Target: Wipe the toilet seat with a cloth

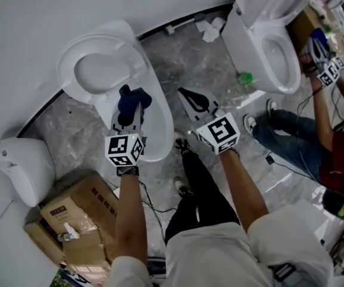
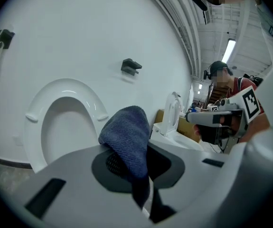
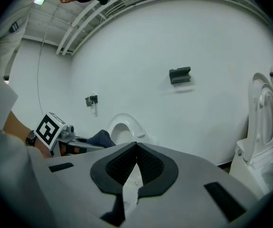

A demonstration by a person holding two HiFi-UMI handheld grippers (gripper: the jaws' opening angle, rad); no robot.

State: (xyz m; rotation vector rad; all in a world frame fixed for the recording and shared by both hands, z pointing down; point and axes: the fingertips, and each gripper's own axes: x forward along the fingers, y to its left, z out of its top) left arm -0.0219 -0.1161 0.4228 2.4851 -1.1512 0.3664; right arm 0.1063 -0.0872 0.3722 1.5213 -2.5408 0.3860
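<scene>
Head view: toilet (image 1: 160, 124) on marbled floor (image 1: 177, 61)

White wall (image 1: 40, 17); grey marbled floor (image 1: 177, 64); cardboard boxes (image 1: 82, 214) stacked near wall; strip light (image 2: 229, 50) lit overhead.
</scene>
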